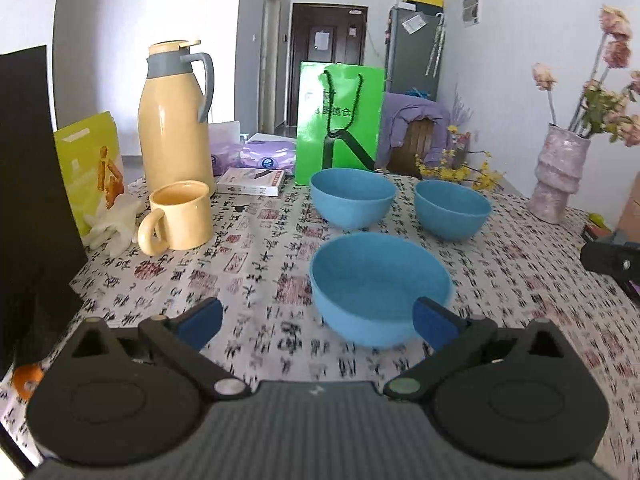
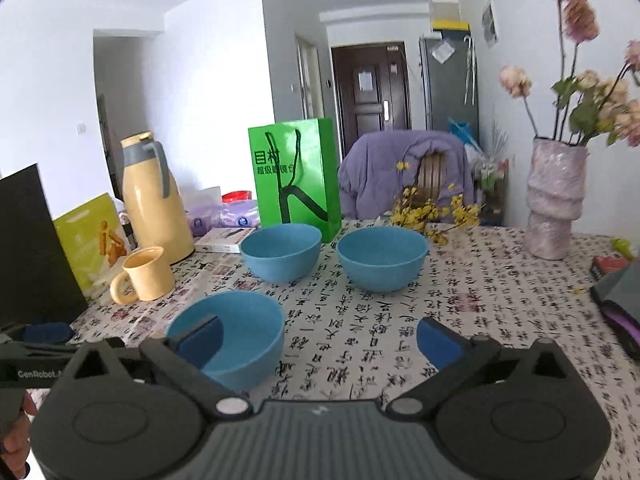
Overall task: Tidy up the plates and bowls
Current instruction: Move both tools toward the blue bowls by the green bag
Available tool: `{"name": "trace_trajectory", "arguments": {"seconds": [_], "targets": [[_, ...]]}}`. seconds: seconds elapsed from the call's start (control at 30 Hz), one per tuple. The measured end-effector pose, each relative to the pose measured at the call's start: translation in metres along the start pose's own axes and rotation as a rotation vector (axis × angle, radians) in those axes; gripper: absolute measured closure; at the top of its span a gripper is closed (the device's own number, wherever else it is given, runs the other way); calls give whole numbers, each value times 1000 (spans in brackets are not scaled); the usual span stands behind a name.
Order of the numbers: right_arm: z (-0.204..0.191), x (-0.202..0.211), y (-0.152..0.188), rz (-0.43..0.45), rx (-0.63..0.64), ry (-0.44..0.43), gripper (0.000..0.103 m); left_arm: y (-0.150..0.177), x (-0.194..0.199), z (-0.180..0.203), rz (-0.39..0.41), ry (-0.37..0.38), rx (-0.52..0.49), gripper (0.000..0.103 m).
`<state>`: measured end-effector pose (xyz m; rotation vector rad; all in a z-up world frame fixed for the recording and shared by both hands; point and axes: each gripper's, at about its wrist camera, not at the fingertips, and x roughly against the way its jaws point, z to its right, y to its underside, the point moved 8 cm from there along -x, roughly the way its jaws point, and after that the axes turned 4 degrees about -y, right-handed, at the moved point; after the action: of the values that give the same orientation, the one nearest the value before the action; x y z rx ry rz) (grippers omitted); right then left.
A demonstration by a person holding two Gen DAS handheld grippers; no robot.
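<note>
Left hand-held gripper (image 1: pixel 316 320), fingers spread and empty, sits nearest the front blue bowl (image 1: pixel 380 288), just ahead and slightly right on the tabletop (image 1: pixel 256 248); right hand-held gripper (image 2: pixel 320 340), also spread empty, has it off left.

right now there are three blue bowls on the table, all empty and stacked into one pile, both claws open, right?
Not quite: the three blue bowls are empty, but they stand apart on the table, not stacked, as the right wrist view shows. The left claw and right claw are indeed open.
</note>
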<state>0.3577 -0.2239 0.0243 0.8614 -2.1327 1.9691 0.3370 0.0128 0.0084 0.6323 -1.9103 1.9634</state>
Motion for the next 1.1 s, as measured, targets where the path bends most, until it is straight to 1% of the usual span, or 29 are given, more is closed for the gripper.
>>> {"name": "trace_trajectory", "arguments": {"seconds": [0.13, 0.2, 0.33, 0.5, 0.73, 1.1], "targets": [[-7, 33, 12, 36, 28, 18, 0, 15, 23, -1, 17, 2, -13, 0], [-10, 48, 17, 52, 22, 22, 0, 18, 35, -3, 32, -7, -19, 0], [-15, 68, 25, 67, 13, 18, 0, 22, 54, -9, 65, -19, -20, 0], [-21, 84, 35, 79, 14, 9, 0, 26, 73, -14, 85, -11, -13, 0], [-27, 83, 36, 80, 15, -6, 0, 26, 79, -18, 98, -13, -6, 0], [-20, 61, 32, 71, -12, -13, 0, 21, 54, -23, 69, -16, 1, 0]]}}
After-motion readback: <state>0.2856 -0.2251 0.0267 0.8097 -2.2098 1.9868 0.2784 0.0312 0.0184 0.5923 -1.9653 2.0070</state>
